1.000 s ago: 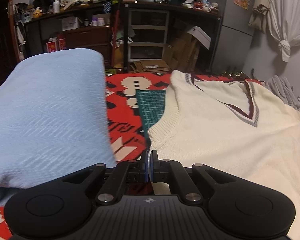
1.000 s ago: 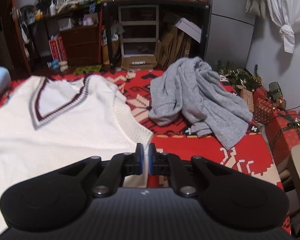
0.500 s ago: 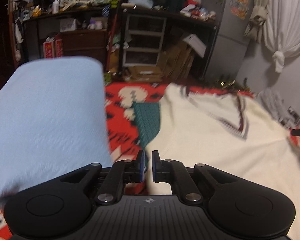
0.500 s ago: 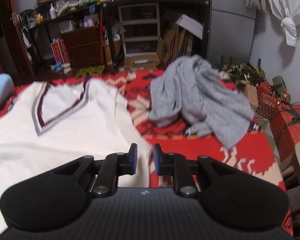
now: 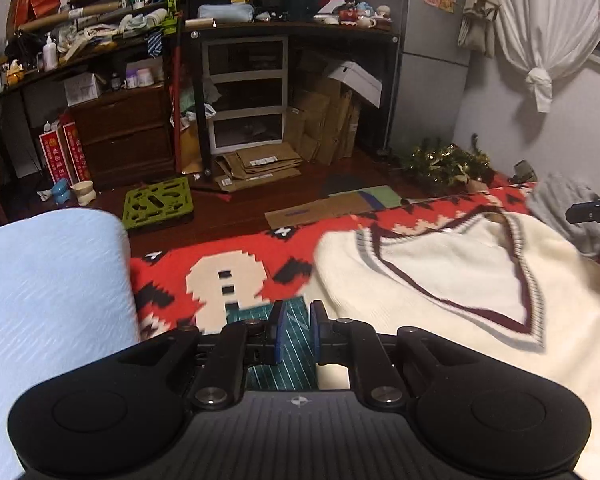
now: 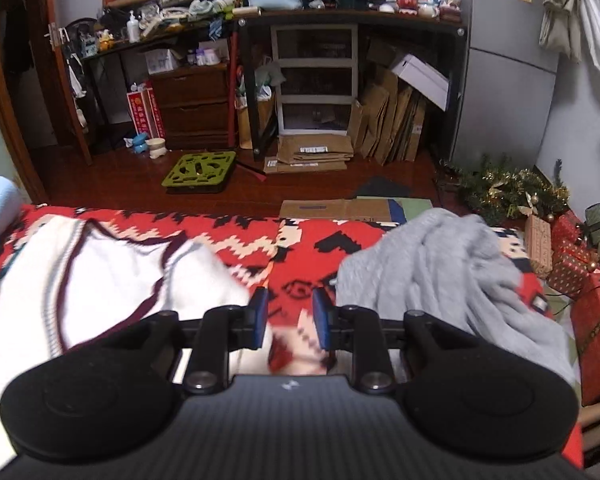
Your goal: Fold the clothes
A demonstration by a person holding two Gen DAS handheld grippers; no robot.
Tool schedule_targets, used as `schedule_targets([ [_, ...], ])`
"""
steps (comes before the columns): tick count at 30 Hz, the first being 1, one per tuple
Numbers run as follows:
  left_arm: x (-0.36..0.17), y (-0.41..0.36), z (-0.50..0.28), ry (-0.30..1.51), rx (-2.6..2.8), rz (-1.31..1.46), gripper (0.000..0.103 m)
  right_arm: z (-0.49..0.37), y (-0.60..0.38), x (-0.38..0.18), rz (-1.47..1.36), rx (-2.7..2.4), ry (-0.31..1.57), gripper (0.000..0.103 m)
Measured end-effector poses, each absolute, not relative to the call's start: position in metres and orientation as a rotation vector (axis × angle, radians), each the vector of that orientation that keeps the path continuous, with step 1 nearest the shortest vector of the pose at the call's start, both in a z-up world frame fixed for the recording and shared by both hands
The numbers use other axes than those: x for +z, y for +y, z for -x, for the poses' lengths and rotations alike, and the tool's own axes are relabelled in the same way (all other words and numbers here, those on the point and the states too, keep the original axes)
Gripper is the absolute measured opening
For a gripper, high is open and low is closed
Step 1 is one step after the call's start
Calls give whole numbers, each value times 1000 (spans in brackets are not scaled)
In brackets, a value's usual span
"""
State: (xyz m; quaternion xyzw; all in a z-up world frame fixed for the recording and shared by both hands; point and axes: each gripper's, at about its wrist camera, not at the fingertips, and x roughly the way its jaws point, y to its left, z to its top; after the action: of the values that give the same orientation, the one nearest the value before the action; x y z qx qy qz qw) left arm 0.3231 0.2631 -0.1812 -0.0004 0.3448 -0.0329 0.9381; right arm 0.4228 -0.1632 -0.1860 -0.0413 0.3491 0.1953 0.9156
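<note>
A cream V-neck vest [image 5: 440, 280] with maroon and grey trim lies flat on the red patterned blanket [image 5: 228, 264]. It also shows in the right wrist view [image 6: 112, 280] at the left. My left gripper [image 5: 297, 334] is open and empty, above the vest's left edge and a green cutting mat [image 5: 288, 344]. My right gripper [image 6: 287, 320] is open and empty, above bare blanket [image 6: 300, 252] between the vest and a crumpled grey sweater [image 6: 440, 276].
A folded light blue cloth [image 5: 48, 312] lies at the left. Wrapped gift boxes [image 6: 580, 280] and a tinsel wreath [image 6: 508, 192] stand at the right. Beyond the blanket's far edge are floor, cardboard [image 6: 340, 210] and cluttered shelves.
Both grippers let go of the vest's edges, opened and rose. The views now look further over the blanket toward the room.
</note>
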Motion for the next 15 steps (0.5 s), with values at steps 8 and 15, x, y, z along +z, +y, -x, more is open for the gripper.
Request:
schedule_targets([
  [8, -188, 257, -339, 700, -97, 15, 15, -440, -129, -213, 135, 463, 737, 26],
  [15, -189, 250, -339, 698, -100, 18, 15, -410, -97, -226, 325, 503, 712, 26],
])
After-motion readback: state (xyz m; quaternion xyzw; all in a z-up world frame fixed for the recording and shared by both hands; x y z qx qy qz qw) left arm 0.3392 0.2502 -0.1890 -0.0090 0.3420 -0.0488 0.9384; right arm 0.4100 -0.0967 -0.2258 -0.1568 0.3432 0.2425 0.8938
